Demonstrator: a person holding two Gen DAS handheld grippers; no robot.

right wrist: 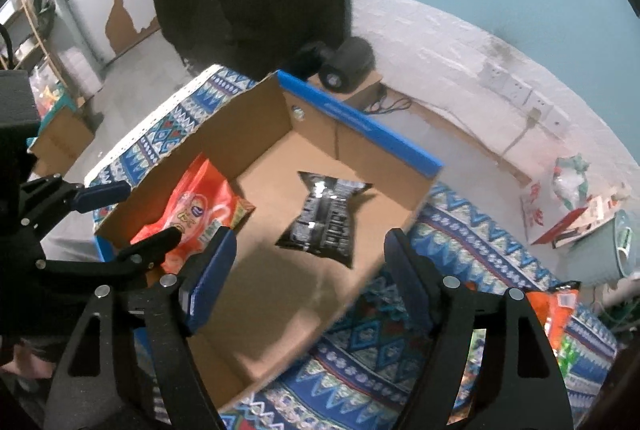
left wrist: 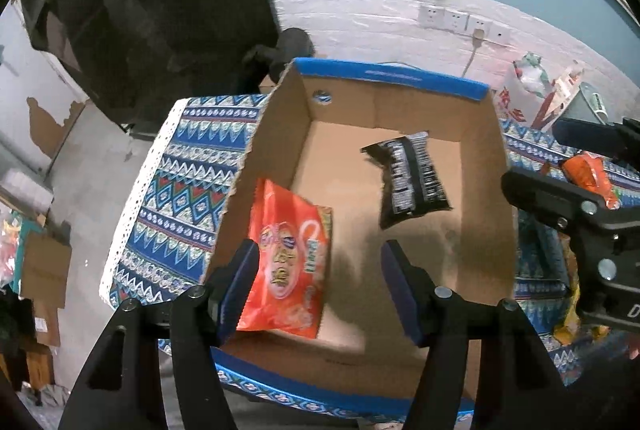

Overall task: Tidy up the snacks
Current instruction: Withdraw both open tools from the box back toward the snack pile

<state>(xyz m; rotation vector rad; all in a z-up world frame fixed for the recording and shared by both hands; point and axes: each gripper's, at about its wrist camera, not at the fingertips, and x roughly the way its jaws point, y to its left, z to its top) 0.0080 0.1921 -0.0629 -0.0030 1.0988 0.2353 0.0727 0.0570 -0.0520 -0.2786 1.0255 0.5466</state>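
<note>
Both tongs, left (left wrist: 318, 286) and right (right wrist: 308, 282), gape empty; orange packet (right wrist: 554, 314) near worktop edge might, I think, slide off.

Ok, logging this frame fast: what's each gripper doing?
Left gripper: open, empty, over the box.
Right gripper: open, empty.

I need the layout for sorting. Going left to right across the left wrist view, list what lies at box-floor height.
Patterned tablecloth → red snack bag → black snack packet → box's right wall → right gripper, open.
</note>
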